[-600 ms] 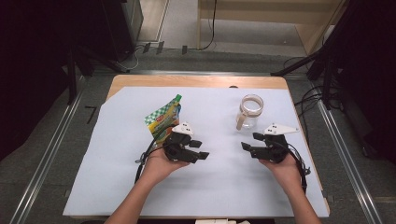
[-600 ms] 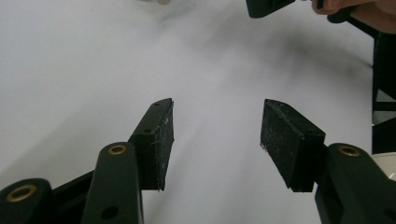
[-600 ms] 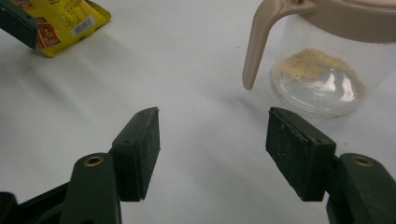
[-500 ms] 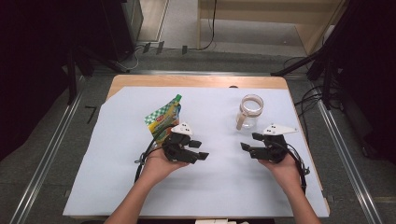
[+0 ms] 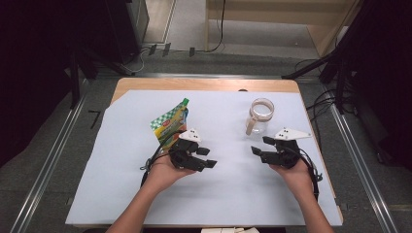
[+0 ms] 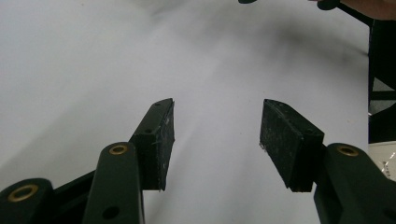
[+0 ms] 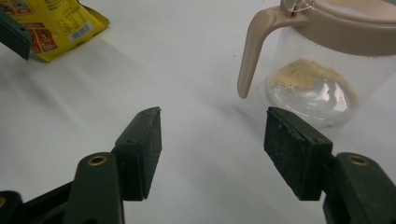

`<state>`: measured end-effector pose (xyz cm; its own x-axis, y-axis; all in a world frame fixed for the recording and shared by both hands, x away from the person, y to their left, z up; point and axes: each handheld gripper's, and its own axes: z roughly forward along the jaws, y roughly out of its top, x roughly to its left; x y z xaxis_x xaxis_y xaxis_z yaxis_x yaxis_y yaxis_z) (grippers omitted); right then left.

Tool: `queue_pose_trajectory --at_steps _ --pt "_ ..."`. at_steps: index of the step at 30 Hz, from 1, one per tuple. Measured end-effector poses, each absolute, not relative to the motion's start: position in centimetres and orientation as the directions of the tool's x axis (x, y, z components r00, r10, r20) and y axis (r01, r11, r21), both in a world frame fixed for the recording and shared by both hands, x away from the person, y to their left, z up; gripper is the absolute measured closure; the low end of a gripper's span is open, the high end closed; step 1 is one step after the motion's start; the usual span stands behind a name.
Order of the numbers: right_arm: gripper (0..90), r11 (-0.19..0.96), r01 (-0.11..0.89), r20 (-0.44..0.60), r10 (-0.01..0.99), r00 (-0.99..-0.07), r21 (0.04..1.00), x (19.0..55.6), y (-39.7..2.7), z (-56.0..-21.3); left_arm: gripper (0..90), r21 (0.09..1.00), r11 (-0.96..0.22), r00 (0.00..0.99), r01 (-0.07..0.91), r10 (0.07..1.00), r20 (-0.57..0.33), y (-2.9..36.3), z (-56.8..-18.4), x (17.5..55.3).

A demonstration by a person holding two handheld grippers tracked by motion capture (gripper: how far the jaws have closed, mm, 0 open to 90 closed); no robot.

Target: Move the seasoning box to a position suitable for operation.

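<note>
Both claws hung empty over the white tabletop [image 5: 97,194], jaws apart. The left claw [image 5: 208,158] sat just beside the pouch [image 5: 170,125]; the right claw [image 5: 259,145] faced the lidded jug [image 5: 260,116] with powder in its base, seemingly staged for pouring.

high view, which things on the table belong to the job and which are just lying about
Belong to the job:
- yellow-and-green snack pouch
- clear jug with beige lid and handle, some powder at its bottom
- left tool, right tool, both open

Lying about:
- white sheet covering the wooden table
</note>
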<state>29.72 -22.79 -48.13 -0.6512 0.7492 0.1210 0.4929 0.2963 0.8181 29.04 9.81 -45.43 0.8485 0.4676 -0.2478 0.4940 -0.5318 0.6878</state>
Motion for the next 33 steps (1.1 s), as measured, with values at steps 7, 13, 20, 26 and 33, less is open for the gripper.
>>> queue_pose_trajectory --at_steps 7,13,20,26,33 --pt "38.3 0.286 0.510 0.135 0.756 -0.640 0.812 30.09 -22.91 -48.20 45.6 0.695 -0.538 0.857 0.477 0.462 -0.230 9.93 -45.37 28.95" --pt "38.1 0.284 0.511 0.137 0.757 -0.639 0.811 30.25 -23.12 -48.19 45.6 0.702 -0.535 0.860 0.470 0.455 -0.230 9.66 -45.50 28.95" --pt "37.9 0.277 0.510 0.140 0.759 -0.636 0.814 30.18 -23.22 -48.03 45.3 0.698 -0.547 0.863 0.463 0.457 -0.215 9.78 -45.53 28.71" --pt "37.9 0.274 0.498 0.133 0.759 -0.637 0.823 30.07 -23.34 -47.79 45.2 0.713 -0.531 0.861 0.459 0.465 -0.208 10.02 -45.22 28.42" --pt "38.0 0.264 0.497 0.138 0.761 -0.634 0.827 30.57 -23.54 -47.74 45.1 0.712 -0.530 0.860 0.460 0.466 -0.209 10.12 -45.11 28.31"
